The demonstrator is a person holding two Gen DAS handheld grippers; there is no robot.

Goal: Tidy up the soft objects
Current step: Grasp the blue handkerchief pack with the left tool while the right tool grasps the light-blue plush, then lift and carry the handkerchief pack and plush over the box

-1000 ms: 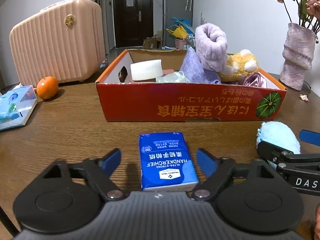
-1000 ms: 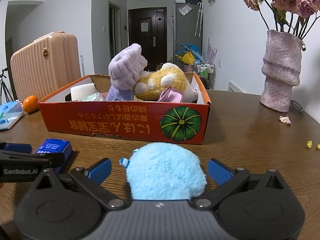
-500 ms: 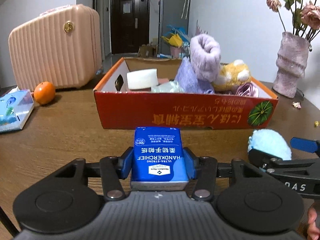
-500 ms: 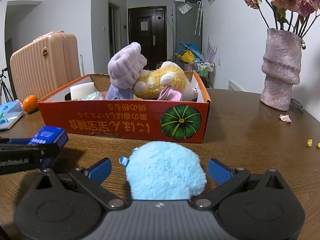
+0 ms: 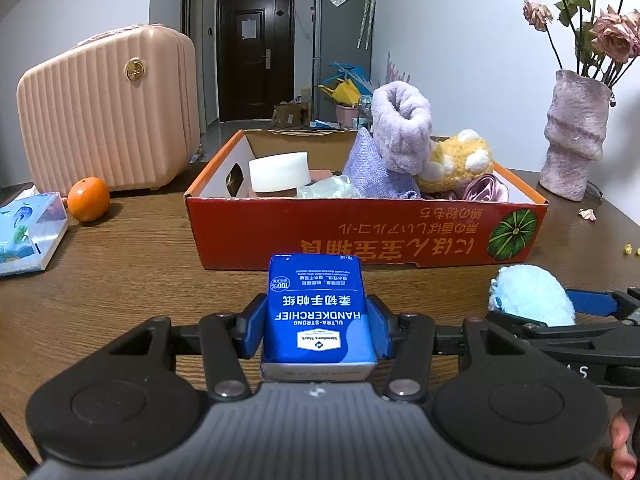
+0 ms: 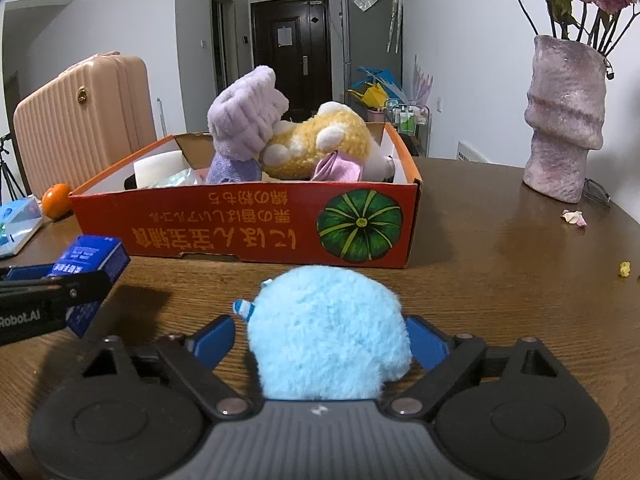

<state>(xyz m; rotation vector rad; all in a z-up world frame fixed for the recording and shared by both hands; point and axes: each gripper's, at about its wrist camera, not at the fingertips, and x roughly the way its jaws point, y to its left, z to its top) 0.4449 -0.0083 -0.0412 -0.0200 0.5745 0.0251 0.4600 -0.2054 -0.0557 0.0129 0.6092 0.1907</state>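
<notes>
My left gripper (image 5: 316, 328) is shut on a blue handkerchief tissue pack (image 5: 316, 304), which hangs tilted just above the wooden table (image 5: 120, 280) in front of the red cardboard box (image 5: 360, 232). The same pack (image 6: 86, 258) shows at the left edge of the right wrist view, with a shadow under it. My right gripper (image 6: 320, 336) straddles a fluffy light-blue ball (image 6: 328, 324) resting on the table; its jaws are closing, the right pad at the fur and the left pad a little off it. The box holds a purple plush (image 5: 402, 128), a yellow plush toy (image 5: 460, 160) and a white block (image 5: 278, 172).
A pink suitcase (image 5: 108, 112), an orange (image 5: 88, 199) and a tissue box (image 5: 28, 232) stand at the left. At the right a textured vase (image 6: 564, 120) holds dried flowers, with petals and crumbs (image 6: 574, 217) on the table near it.
My left gripper closed on the tissue pack and lifted it slightly off the table. The right gripper's jaws have narrowed around the blue ball, which has not moved.
</notes>
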